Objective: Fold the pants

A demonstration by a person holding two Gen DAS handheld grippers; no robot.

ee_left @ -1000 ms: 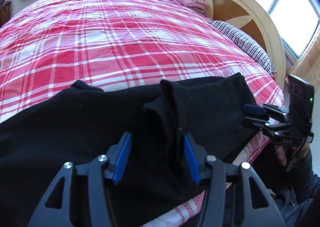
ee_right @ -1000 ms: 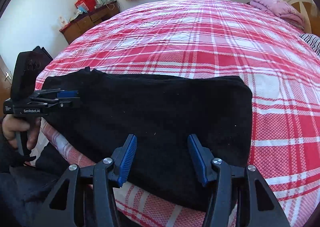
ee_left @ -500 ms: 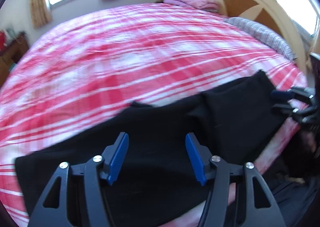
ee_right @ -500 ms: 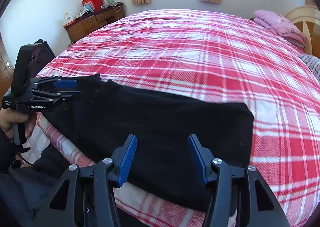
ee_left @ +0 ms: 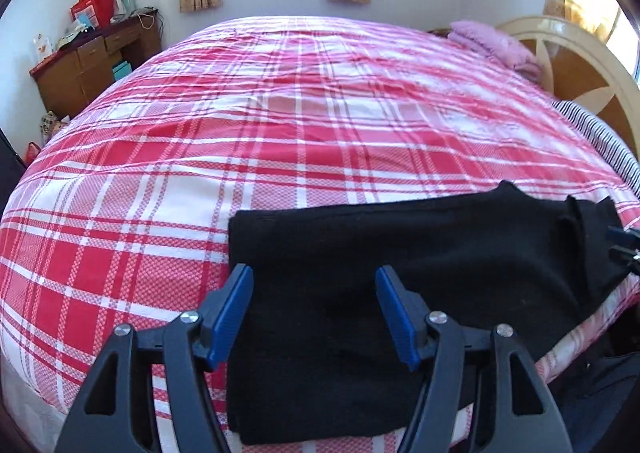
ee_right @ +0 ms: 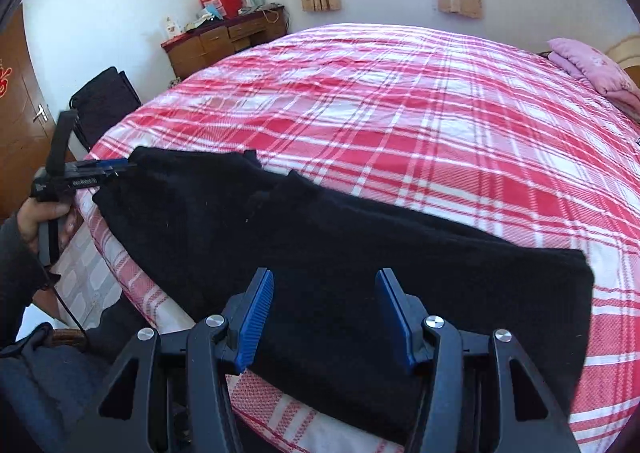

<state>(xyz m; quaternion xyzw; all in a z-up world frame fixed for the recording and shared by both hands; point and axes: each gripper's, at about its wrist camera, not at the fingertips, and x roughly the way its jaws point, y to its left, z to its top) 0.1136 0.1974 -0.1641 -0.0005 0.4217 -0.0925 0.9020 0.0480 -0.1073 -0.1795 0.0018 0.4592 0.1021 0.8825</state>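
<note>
Left wrist view | one black pants [ee_left: 400, 285] (folded) | two grippers: left gripper [ee_left: 314, 313], right gripper [ee_right: 324, 313], fingers apart

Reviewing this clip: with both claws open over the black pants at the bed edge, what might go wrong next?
1. The black pants lie along the near edge of the bed, partly overhanging it, so a tug might drag them off.
2. One end shows loose, uneven layers; folding now may lock that in.
3. The left claw and right claw are open above the cloth; closing could catch only the top layer.
</note>
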